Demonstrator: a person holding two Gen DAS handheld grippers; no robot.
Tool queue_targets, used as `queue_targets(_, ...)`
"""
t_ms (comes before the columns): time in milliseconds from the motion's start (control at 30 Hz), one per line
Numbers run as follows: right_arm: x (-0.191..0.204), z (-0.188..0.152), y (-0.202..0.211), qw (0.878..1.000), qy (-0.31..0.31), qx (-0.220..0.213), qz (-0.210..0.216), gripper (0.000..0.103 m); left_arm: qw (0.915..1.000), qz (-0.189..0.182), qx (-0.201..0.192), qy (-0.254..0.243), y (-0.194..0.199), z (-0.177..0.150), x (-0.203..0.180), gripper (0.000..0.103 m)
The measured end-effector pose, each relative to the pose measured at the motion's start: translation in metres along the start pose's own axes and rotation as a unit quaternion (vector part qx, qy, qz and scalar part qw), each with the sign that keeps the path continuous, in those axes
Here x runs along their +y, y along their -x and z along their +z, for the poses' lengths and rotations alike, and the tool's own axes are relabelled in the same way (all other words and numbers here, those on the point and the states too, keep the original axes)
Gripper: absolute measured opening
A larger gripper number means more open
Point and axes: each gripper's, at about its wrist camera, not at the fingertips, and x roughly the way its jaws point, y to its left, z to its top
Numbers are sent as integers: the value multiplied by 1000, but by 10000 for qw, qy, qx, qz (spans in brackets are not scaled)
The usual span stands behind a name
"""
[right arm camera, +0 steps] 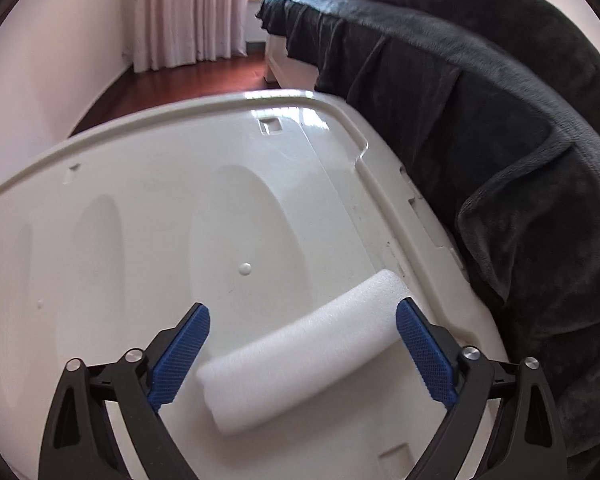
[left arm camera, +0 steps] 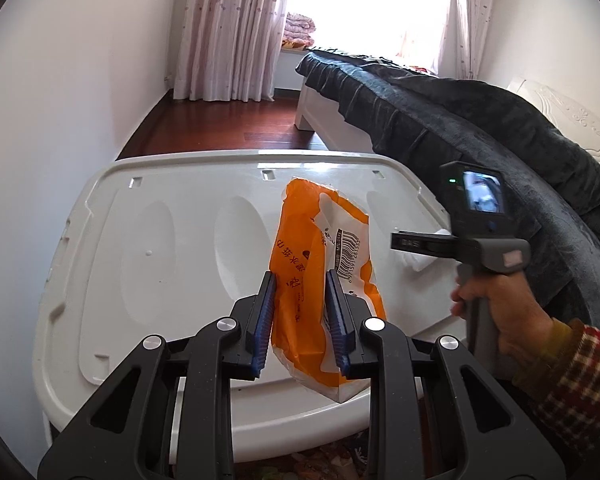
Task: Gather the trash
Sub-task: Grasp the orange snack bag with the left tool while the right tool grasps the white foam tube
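Barcode-printed orange wrapper (left arm camera: 324, 280) pinched by left fingers (left arm camera: 266, 312); right fingers (right arm camera: 424, 354) spread around foam (right arm camera: 300, 354).

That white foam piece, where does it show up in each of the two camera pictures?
Left wrist view: the white foam piece shows only as a sliver at right of centre, mostly hidden behind the right gripper.
Right wrist view: it lies low in the middle, between the open fingers of the right gripper, on the white plastic lid.
Shared landmark: the dark blanket along the lid's right edge.
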Motion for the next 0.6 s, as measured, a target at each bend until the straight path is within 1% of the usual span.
queue_targets(33,0,1,-3,10000,15,57,-52,83,10000,-25,0,0,0,0,-1,25)
queue_targets(67,-1,1,-4,9999,51,61,-85,77,10000,-40,-3,7,1,0,-1,25)
queue_targets(100,-1,1,-3,9998,141,33,-105,67,10000,-55,-2,16,1,-1,-2,25)
queue_targets(133,-4,-2,0,9998,208,-7,-68,62,10000,-70,16,18,0,-1,-2,25)
queue_targets(200,-9,-5,6,9994,338,-67,46,46,9999,-106,39,50,-1,-2,-1,25)
queue_targets(233,-10,-6,7,9988,474,-81,123,44,9999,-135,61,71,-1,-2,-1,25)
queue_targets(300,-13,-10,12,9977,624,-118,230,38,9998,-156,84,71,-3,-3,-3,25)
queue_targets(333,-14,-13,14,9973,675,-138,256,36,9998,-169,94,78,-4,-3,-4,25)
queue_targets(400,-16,-20,21,9959,832,-192,292,30,9996,-213,132,98,-6,-4,-6,25)
queue_targets(500,-19,-24,25,9947,907,-268,400,25,9995,-245,163,105,-7,-6,-7,25)
queue_targets(600,-21,-27,28,9936,958,-333,491,22,9996,-237,145,66,-6,-7,-9,25)
